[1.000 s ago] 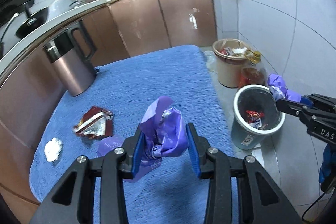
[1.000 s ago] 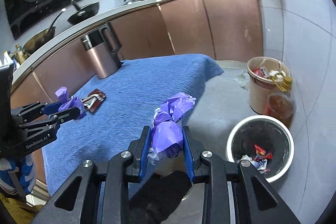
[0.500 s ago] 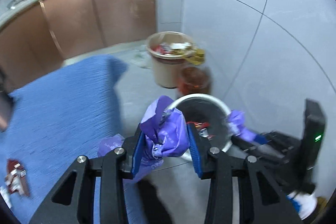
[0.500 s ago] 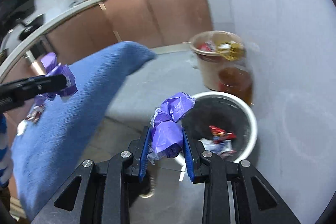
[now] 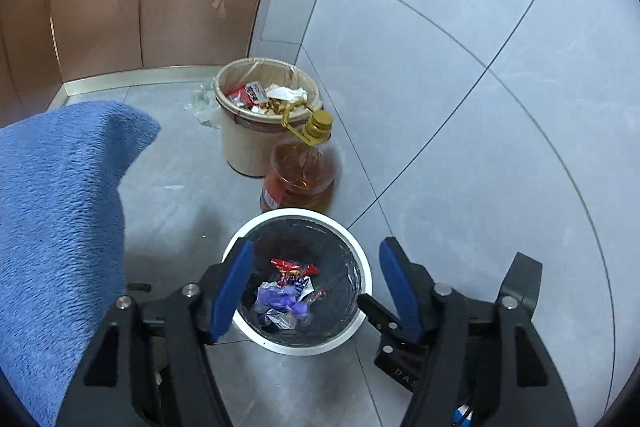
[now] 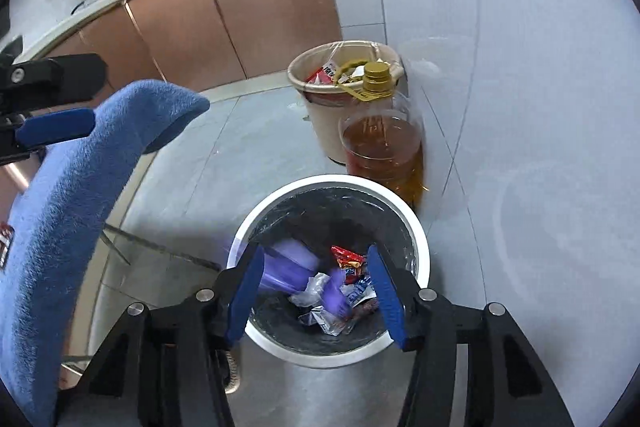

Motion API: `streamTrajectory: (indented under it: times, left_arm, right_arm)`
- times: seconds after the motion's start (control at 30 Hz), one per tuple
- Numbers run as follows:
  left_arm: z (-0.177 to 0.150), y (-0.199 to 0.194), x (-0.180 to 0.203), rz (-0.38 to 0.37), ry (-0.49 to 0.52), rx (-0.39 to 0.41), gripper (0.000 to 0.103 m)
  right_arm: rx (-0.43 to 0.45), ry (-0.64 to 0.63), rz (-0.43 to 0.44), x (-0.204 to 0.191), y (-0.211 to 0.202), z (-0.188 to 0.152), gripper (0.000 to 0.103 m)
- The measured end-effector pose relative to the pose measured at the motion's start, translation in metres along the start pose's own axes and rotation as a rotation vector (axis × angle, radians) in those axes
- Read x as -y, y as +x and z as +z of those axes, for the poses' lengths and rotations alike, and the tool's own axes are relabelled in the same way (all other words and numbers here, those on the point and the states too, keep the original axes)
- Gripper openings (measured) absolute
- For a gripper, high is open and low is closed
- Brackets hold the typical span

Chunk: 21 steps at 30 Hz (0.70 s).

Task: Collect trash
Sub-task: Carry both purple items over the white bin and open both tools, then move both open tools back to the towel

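Both claws are spread and empty: the left claw (image 5: 316,287) and right claw (image 6: 316,291) hang directly above the white-rimmed, black-lined round waste bin (image 5: 362,269) on the floor. Crumpled purple plastic wrappers (image 5: 282,301) lie in it beside a red foil wrapper (image 5: 294,268). Remaining trash probably lies leftward on the blue-towelled table (image 5: 56,211), nearer the left claw; beyond stands a full beige bin (image 5: 248,143).

Two wrist cameras, both tilted down over the same bin.

From the left wrist we look along spread fingers, close above the white-rimmed bin (image 5: 362,279); from the right wrist we see that bin (image 6: 418,227) nearer still. We share the beige bin (image 5: 244,147), oil bottle (image 5: 300,179) and blue cloth (image 5: 60,195).
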State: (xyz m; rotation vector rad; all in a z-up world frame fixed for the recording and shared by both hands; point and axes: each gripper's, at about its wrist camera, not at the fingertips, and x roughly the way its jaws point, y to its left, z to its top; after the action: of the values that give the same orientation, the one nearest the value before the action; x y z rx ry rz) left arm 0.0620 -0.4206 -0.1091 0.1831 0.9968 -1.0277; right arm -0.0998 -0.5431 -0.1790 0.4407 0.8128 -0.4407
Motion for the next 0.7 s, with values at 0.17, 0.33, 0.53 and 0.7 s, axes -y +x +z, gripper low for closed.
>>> streamTrajectory:
  times: [0.17, 0.33, 0.53, 0.7]
  left_arm:
    - [-0.012, -0.045, -0.005, 0.051, 0.005, 0.088, 0.064]
    - [-0.037, -0.102, -0.027, 0.159, 0.006, 0.171, 0.064]
    - [-0.078, -0.170, -0.074, 0.301, -0.033, 0.231, 0.064]
    - [-0.127, -0.231, -0.140, 0.447, -0.127, 0.258, 0.064]
  right_arm:
    - [0.030, 0.023, 0.037, -0.009, -0.020, 0.000, 0.052]
    - [0.086, -0.022, 0.091, -0.039, -0.049, 0.006, 0.052]
    - [0.131, -0.147, 0.183, -0.100, -0.084, 0.011, 0.052]
    - [0.135, -0.282, 0.286, -0.168, -0.103, 0.010, 0.056]
